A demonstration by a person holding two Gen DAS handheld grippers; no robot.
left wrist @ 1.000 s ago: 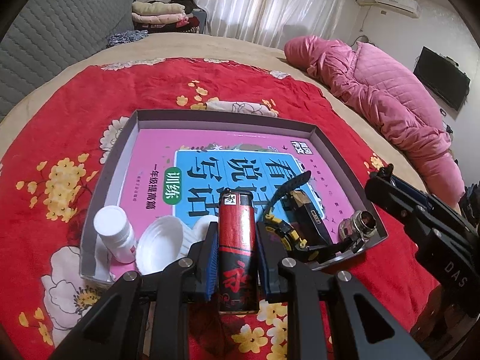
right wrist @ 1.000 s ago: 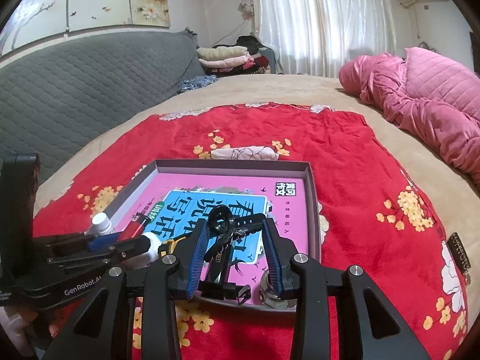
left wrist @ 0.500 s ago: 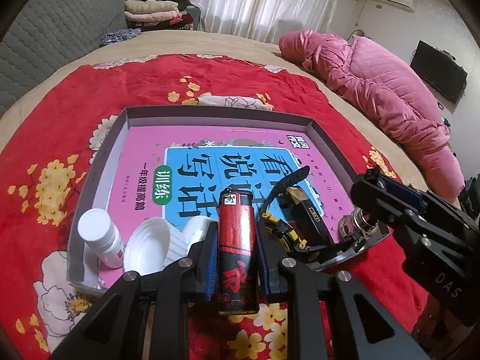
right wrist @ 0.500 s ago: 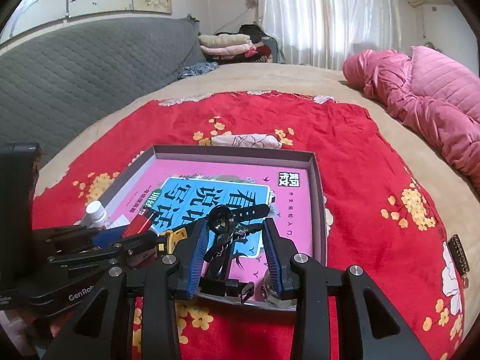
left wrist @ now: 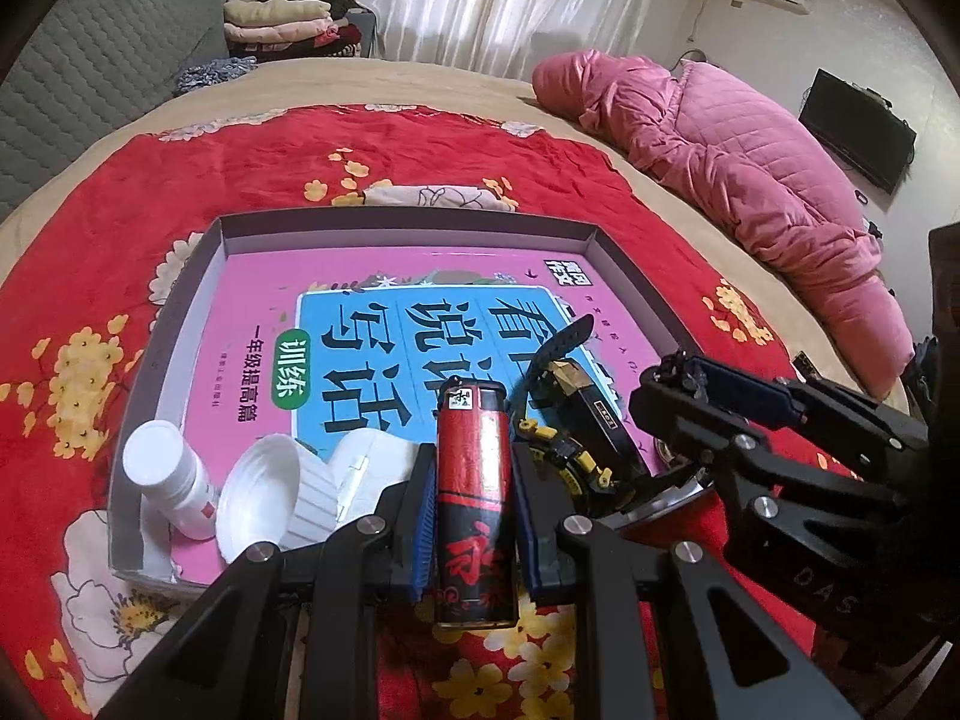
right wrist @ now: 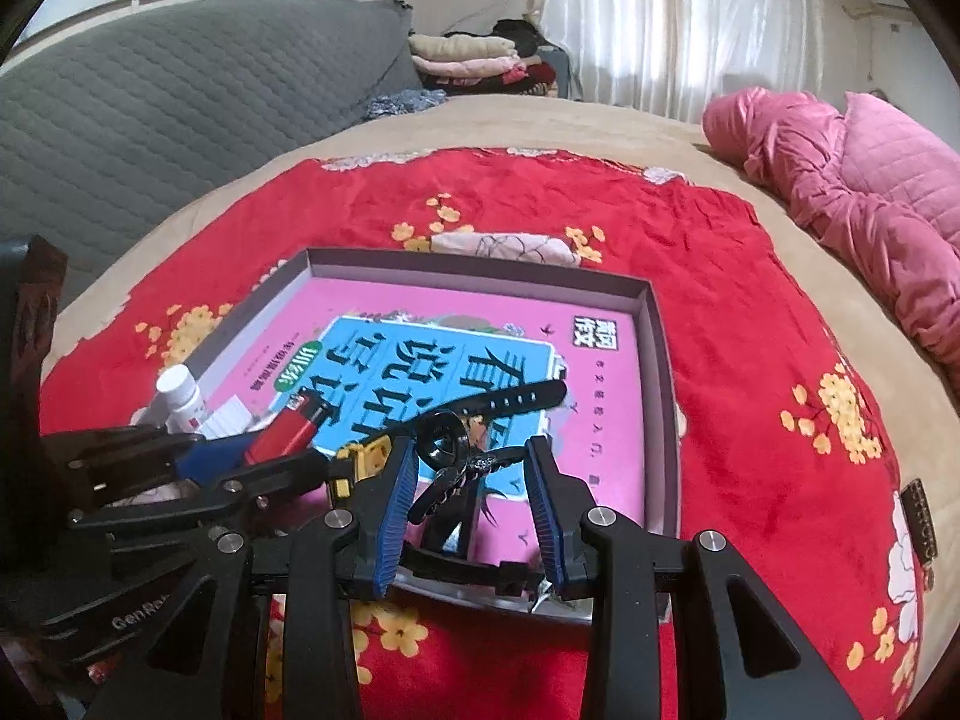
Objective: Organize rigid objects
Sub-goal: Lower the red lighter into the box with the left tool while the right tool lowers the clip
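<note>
Grey tray point(left wrist: 180, 324) on red floral cloth point(left wrist: 420, 156) | inside: pink book point(left wrist: 384, 324), white bottle point(left wrist: 165, 474), white cup point(left wrist: 270, 498), watch point(left wrist: 576, 420) | left gripper point(left wrist: 474, 501) clamps red lighter point(left wrist: 474, 498) over tray's near edge | right gripper point(right wrist: 471, 501) part-open around black keyring point(right wrist: 447, 450); grip unclear.

The far half of my tray point(left wrist: 414, 222) is open: only the flat pink book point(left wrist: 384, 300) lies there, nothing standing on it. The near edge is crowded. A white bottle point(left wrist: 165, 468) and white cups point(left wrist: 282, 498) fill the near left corner, and the watch point(left wrist: 576, 414) sprawls at near right. Around the tray, the red cloth point(right wrist: 750, 312) lies bare on the right.
</note>
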